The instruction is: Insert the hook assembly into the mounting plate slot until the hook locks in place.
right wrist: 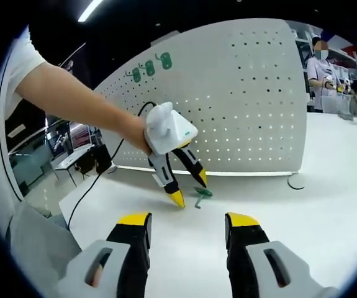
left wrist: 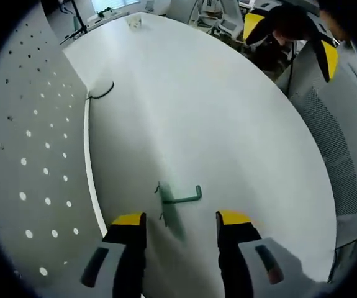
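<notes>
The white perforated mounting plate [right wrist: 228, 99] stands upright on the white worktop [left wrist: 228, 124], running across the upper half of the right gripper view and down the left side of the left gripper view. In the upper left of the right gripper view three green hooks [right wrist: 148, 67] already hang on it.

The green hook assembly [left wrist: 178, 196] lies flat on the worktop in the lower centre of the left gripper view, just above the tips of the left gripper [left wrist: 180, 221], which is spread wide with nothing between its jaws. Its long axis runs across that frame, base plate at the left, hooked end turned up at the right, so it lies square across the gap between the jaws.

The left gripper is far nearer; in the right gripper view it [right wrist: 189, 189] angles down at centre frame with the hook assembly [right wrist: 200, 194] just beside its tips. The right gripper [right wrist: 187, 226] is parted and empty, well back.

The right gripper view gives the plate's face and slots; the left gripper view gives the hook's lie on the worktop, plus a black cable [left wrist: 102, 93] by the plate's edge.
</notes>
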